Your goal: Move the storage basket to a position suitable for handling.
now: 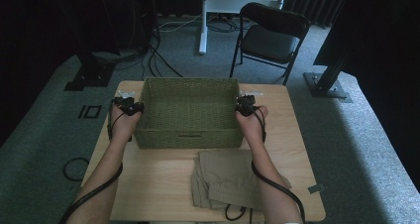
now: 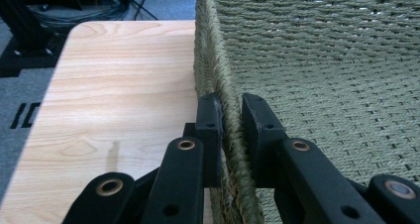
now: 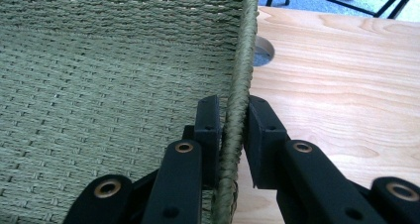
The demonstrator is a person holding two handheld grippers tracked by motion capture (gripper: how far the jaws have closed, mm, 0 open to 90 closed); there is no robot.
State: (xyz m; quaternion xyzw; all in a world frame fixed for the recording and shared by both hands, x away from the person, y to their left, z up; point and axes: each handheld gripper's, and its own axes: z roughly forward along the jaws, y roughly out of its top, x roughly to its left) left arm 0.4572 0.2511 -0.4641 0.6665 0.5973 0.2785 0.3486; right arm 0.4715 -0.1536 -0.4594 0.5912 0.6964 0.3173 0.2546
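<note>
Nearest to the person, a folded pair of tan trousers (image 1: pixel 228 179) lies on the wooden table (image 1: pixel 158 184), its top edge just in front of the basket (image 1: pixel 187 135). The right forearm crosses the trousers' right side.

The basket is a green woven rectangle with straight walls and a thick braided rim, sitting in the middle of the table toward its far edge. The left gripper (image 1: pixel 130 106) has its jaws clamped on the basket's left rim, one jaw inside and one outside; the right gripper (image 1: pixel 244 106) pinches the right rim the same way.

The left gripper view brings the braid (image 2: pixel 233 135) up close between the pads, with bare tabletop beside it. The right gripper view shows the rim (image 3: pixel 237 120) squeezed likewise and a round hole (image 3: pixel 262 50) in the tabletop beyond.

Farther off, from above, a black folding chair (image 1: pixel 270 38) stands on grey carpet, with cables (image 1: pixel 163 60) trailing near it.
</note>
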